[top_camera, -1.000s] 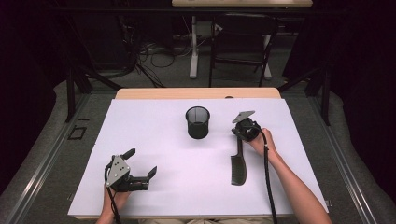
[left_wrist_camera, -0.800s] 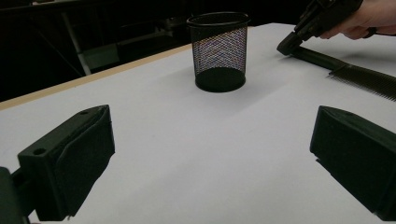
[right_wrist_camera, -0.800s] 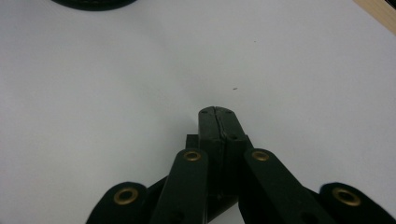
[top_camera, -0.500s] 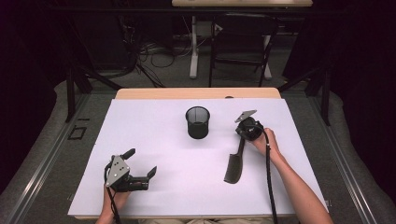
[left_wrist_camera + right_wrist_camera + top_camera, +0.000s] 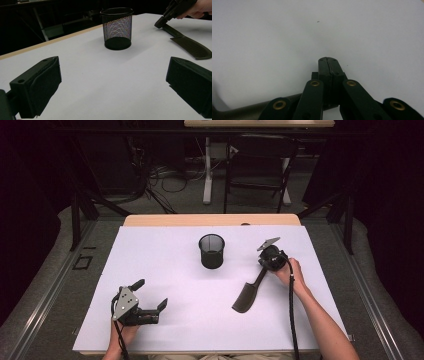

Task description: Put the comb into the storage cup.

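Right claw [image 5: 264,270], high view: it sits right of centre, clamped on the handle end of the black comb [image 5: 246,298]. The comb slants down and left from the claw, its toothed end low over or resting on the white worktop [image 5: 165,270]; which of the two cannot be told. The mesh cup [image 5: 211,250] stands upright at centre, above and to the left of the comb and apart from it. Left claw [image 5: 150,302] rests at lower left, spread wide and empty, well apart from both things

Left gripper view: the left claw's two black jaws stand wide apart at the lower corners with bare worktop between them. The mesh cup [image 5: 117,28] stands at upper centre. At upper right the right claw [image 5: 162,22] pinches the comb [image 5: 190,46] by its handle

Right gripper view: the jaws of the right claw [image 5: 328,61] are pressed together at centre; the comb handle [image 5: 254,108] runs out toward the lower left

Step in hand, as judged: the comb is gripped and its handle end raised, ready for carriage to the cup. The next move calls for lifting the comb clear, swinging it toward upright above the cup's rim, then lowering it inside without tipping the light cup
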{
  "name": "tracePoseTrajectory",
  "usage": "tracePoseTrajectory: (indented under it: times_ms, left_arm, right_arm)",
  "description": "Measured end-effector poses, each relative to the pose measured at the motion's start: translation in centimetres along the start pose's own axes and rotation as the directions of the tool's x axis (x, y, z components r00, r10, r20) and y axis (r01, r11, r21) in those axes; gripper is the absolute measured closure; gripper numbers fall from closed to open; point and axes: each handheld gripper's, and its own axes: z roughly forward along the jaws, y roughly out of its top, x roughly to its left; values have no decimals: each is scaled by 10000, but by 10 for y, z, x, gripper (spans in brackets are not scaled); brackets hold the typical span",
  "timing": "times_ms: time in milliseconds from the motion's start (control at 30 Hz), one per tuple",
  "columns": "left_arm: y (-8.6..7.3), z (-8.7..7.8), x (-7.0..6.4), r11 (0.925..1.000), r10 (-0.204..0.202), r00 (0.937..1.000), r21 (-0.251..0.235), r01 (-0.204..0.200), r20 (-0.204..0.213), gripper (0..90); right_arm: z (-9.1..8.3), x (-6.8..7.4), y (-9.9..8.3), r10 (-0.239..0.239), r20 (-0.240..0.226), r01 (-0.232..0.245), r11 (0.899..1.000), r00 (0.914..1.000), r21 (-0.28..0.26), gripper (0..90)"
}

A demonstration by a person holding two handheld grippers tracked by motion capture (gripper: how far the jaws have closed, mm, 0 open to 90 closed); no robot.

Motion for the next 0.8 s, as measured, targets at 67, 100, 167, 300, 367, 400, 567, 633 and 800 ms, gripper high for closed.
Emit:
tracePoseTrajectory:
  times_ms: [67, 100, 167, 300, 367, 400, 567, 633, 800]
  left_arm:
    - [0, 0, 0, 10000, -12, 10000, -5, 12, 6, 0]
    - [0, 0, 0, 10000, -7, 10000, -6, 7, 11, 0]
    - [0, 0, 0, 10000, -8, 10000, -3, 8, 3, 0]
    - [0, 0, 0, 10000, -18, 10000, -4, 18, 16, 0]
    - [0, 1, 0, 10000, -33, 10000, -8, 33, 33, 0]
    - [0, 1, 0, 10000, -32, 10000, 2, 32, 27, 0]
    - [0, 0, 0, 10000, -2, 10000, 9, 2, 4, 0]
    - [0, 0, 0, 10000, 27, 10000, -1, -27, -21, 0]
    - [0, -1, 1, 10000, -7, 10000, -15, 7, -26, 0]
  right_arm:
    - [-1, 0, -2, 182, 44, -182, 9998, 9998, 95, 900]
    - [-1, -1, -3, 51, 31, -51, 10000, 10000, 85, 900]
    - [-2, -2, -5, 109, 42, -110, 9998, 9999, 158, 900]
    - [-5, -2, -7, 135, 79, -136, 9997, 9999, 195, 900]
    - [-7, -2, -8, 145, 104, -147, 9996, 9998, 224, 900]
    - [-9, -2, -9, 195, 112, -198, 9993, 9997, 313, 900]
    - [-12, -2, -11, 267, 128, -274, 9982, 9996, 536, 900]
    - [-13, -2, -12, 259, 131, -267, 9979, 9996, 590, 900]
    - [-18, -1, -16, 367, 114, -374, 9970, 9993, 683, 900]
